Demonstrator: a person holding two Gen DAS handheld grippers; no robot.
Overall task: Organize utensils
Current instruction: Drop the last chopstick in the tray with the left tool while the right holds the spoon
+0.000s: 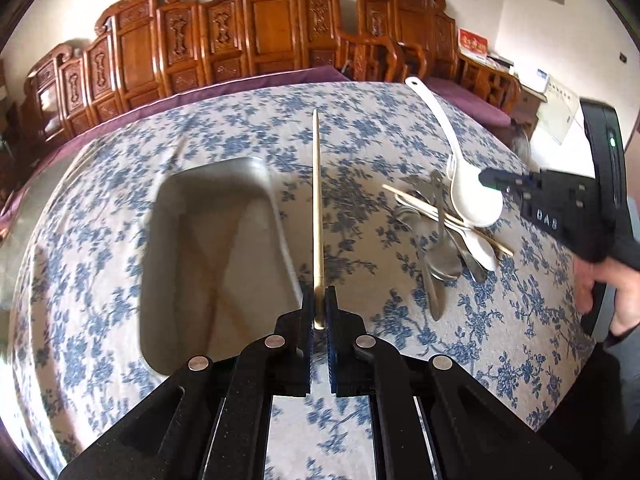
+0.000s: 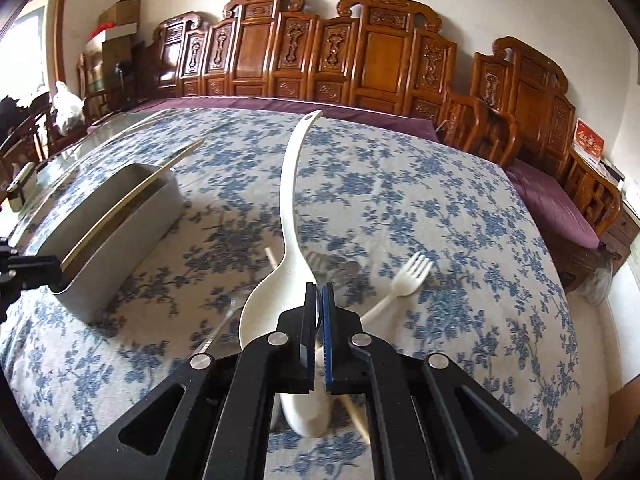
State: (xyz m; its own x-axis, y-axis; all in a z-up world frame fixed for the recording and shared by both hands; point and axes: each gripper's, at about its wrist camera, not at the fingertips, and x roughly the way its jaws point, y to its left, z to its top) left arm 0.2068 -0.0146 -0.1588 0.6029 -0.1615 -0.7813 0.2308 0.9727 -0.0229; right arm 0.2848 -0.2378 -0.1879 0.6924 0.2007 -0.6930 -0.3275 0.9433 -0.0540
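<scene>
Both grippers loaded over the desk [image 1: 240, 120]

My left fingers [image 1: 308, 312] pinch a chopstick [image 1: 316, 200] pointing straight ahead, tray [image 1: 208, 248] just left; my right fingers [image 2: 330, 320] pinch the ladle [image 2: 290, 200] above the pile [image 1: 440, 232].

left gripper [image 1: 319, 312] clamps chopstick [image 1: 316, 208] | tray [image 1: 212, 256] beside, blurred, likely metal

A surface draped in a white cloth with blue flower print [image 1: 224, 136] carries the things. On it sits a grey rectangular metal tray [image 1: 256, 168]. To the tray's right lies a heap of steel spoons [image 1: 440, 264] and pale wooden chopsticks [image 1: 404, 196], with a white plastic fork [image 2: 408, 280] at the heap.
</scene>
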